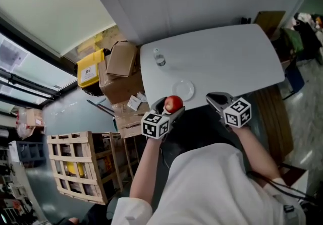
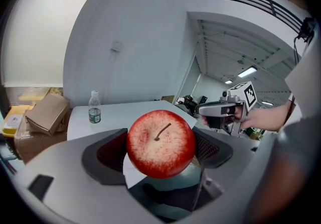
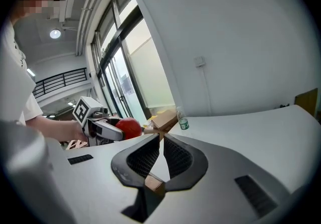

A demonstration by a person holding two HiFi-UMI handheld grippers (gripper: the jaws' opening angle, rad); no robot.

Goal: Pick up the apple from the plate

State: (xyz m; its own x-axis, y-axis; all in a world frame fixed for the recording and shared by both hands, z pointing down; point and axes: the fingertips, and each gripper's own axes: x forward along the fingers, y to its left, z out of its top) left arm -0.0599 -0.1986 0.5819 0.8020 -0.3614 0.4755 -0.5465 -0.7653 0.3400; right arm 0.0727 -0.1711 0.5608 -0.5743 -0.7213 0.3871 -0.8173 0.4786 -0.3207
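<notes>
A red apple (image 1: 173, 103) (image 2: 160, 142) is held between the jaws of my left gripper (image 1: 170, 106) (image 2: 160, 148), lifted clear of the table near its front edge. The small white plate (image 1: 182, 89) lies bare on the white table (image 1: 222, 57) just beyond the apple. My right gripper (image 1: 216, 101) (image 3: 160, 155) hovers at the table's front edge to the right, its jaws shut together with nothing between them. The right gripper view also catches the apple (image 3: 129, 127) in the left gripper (image 3: 118, 130).
A small water bottle (image 1: 159, 58) (image 2: 94, 108) (image 3: 183, 121) stands at the table's far left. Cardboard boxes (image 1: 120, 67) and a yellow container (image 1: 90, 70) are stacked left of the table, with a wooden crate (image 1: 81, 166) nearer me. A wall runs behind the table.
</notes>
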